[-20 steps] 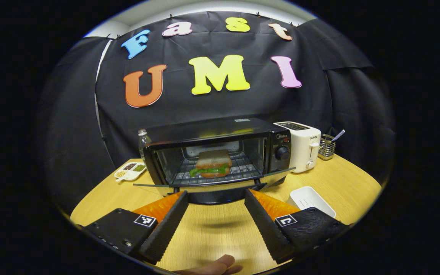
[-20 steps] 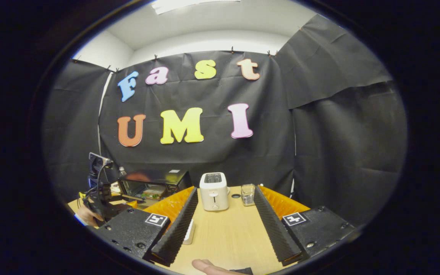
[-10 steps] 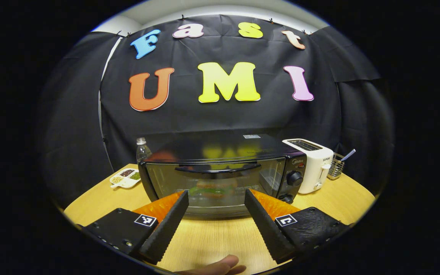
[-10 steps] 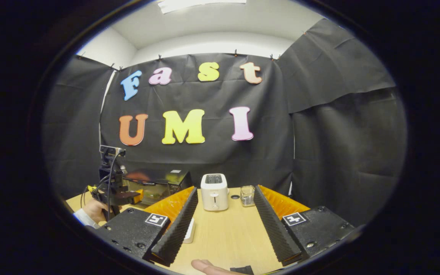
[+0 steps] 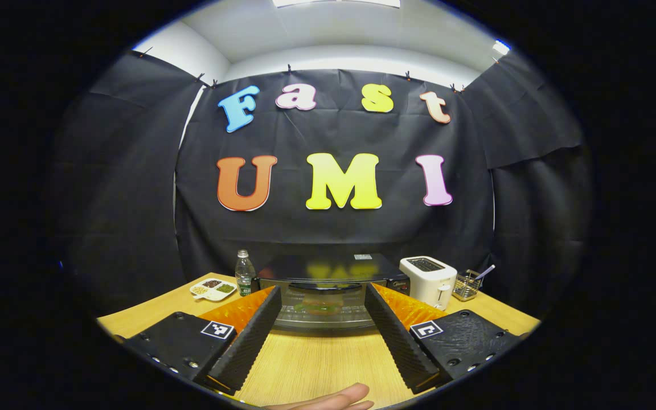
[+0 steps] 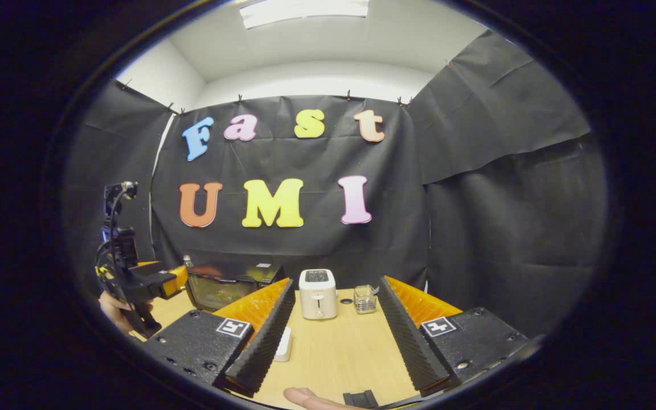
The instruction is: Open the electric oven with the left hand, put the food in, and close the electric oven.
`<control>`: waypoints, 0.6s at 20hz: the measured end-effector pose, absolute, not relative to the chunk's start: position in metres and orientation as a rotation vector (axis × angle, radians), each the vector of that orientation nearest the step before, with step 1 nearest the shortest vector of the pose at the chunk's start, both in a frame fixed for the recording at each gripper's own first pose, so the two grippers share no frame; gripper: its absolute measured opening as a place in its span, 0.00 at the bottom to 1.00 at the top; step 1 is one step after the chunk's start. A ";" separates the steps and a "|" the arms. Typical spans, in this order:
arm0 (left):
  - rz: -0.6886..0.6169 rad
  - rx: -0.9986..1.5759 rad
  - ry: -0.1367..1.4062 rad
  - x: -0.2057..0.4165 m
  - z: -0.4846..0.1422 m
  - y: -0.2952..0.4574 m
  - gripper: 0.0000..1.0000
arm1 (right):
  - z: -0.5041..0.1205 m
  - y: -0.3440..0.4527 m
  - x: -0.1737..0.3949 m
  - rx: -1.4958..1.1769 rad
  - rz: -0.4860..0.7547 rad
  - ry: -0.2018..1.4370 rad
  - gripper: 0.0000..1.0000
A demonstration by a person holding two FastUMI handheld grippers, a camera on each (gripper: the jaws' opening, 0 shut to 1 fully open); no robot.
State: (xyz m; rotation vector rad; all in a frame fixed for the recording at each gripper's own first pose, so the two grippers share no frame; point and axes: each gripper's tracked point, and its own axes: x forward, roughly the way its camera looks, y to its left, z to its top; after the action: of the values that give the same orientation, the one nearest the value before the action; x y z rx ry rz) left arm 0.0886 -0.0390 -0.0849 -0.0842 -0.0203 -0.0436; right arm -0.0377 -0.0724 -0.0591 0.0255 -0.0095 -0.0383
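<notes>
Black electric oven point(image 5: 324, 285) and white toaster point(image 5: 427, 281) ahead of the left gripper point(image 5: 322, 307). Pale wood-grain table point(image 5: 316, 364) beneath

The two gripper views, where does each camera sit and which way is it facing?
Left gripper view: rides the left hand-held gripper, facing the closed electric oven; its open fingers and a fingertip show.
Right gripper view: rides the right hand-held gripper, facing the toaster; its open fingers show, the left one off to the side.
Shared: oven, toaster, wooden table.
</notes>
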 end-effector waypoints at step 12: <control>0.029 -0.031 -0.085 -0.081 -0.035 -0.013 0.96 | -0.043 -0.063 -0.088 -0.005 -0.081 -0.055 0.94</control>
State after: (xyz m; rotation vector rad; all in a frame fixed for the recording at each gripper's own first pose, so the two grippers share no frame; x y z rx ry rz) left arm -0.0813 -0.0126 -0.0350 -0.0308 -0.0846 0.0292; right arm -0.0882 -0.0631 -0.0429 -0.0047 -0.0554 -0.0811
